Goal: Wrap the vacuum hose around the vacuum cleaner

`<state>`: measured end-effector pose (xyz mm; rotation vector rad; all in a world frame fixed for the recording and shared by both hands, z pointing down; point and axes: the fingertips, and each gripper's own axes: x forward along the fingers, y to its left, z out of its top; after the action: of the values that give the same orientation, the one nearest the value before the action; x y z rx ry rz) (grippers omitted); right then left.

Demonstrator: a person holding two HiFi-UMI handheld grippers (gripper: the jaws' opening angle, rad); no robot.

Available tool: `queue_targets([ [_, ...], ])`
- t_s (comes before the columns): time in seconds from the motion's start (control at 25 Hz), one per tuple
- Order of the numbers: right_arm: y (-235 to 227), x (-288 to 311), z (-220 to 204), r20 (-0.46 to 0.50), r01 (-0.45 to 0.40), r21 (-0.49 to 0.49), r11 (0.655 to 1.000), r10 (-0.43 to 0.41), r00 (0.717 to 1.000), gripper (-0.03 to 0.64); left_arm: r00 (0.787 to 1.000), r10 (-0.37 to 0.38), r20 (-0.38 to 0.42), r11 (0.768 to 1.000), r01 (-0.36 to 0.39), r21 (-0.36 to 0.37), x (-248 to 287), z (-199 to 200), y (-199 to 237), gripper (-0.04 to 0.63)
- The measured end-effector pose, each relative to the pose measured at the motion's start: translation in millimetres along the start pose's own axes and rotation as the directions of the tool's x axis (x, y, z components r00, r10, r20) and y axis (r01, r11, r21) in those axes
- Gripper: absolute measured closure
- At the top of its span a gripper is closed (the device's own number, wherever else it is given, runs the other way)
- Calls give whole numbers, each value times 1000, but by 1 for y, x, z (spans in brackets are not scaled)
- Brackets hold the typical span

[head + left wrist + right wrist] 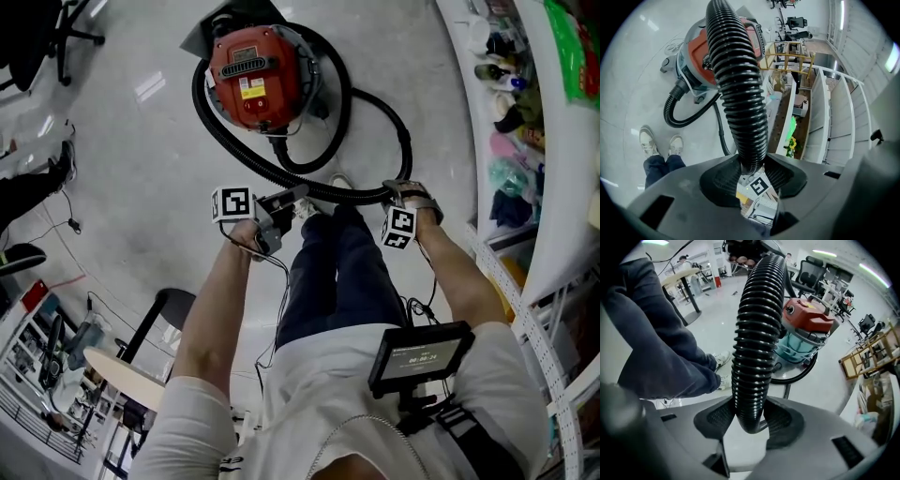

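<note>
The red vacuum cleaner (253,80) stands on the pale floor ahead of me. Its black ribbed hose (323,183) loops round the body and runs across in front of my legs. My left gripper (292,197) is shut on the hose at one point, and my right gripper (400,190) is shut on it further along, pointing down. In the left gripper view the hose (736,75) rises from between the pads of the left gripper (751,168), with the vacuum (696,61) behind. In the right gripper view the hose (757,333) sits between both pads of the right gripper (749,420), the vacuum (806,322) beyond.
White shelving (539,141) full of goods runs along the right. An office chair (56,37) stands at the far left, and a small round table (122,370) and a stool (169,305) at the near left. My shoes (309,208) are close under the hose.
</note>
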<state>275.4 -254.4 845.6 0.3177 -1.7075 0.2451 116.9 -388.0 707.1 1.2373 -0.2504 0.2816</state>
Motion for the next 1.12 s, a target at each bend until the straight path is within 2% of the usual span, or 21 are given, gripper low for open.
queue_targets([
  [0.16,0,14,7,7,-25,-13,1000,25,1000,434,1000,20,1,1000,-20,1,-1,2,-3,437],
  [0.32,-10,10,10,-15,-16,-22,1000,16,1000,440,998,57,1,998,-57,3,-5,2,4,437],
  [0.48,-23,1,-6,-74,21,-101,995,-28,997,445,995,96,-8,995,-96,-21,-3,0,16,437],
  [0.6,-43,-9,-21,-121,44,-181,982,-67,990,446,993,121,14,991,-120,-59,4,2,28,436],
  [0.72,-65,-24,-33,-151,60,-265,963,-103,983,448,979,203,-14,978,-203,-51,6,-6,44,437],
  [0.84,-93,-39,-39,-172,81,-337,938,-146,974,448,947,304,-102,953,-303,28,3,-16,58,436],
  [0.96,-118,-50,-37,-195,90,-414,906,-185,963,449,918,372,-137,924,-352,150,-2,-13,61,437],
  [1.04,-127,-52,-34,-215,80,-463,883,-199,956,449,893,434,-123,876,-386,290,-7,-2,56,436],
  [1.12,-137,-51,-32,-237,76,-500,863,-221,946,449,869,486,-92,798,-398,452,-10,14,46,436],
])
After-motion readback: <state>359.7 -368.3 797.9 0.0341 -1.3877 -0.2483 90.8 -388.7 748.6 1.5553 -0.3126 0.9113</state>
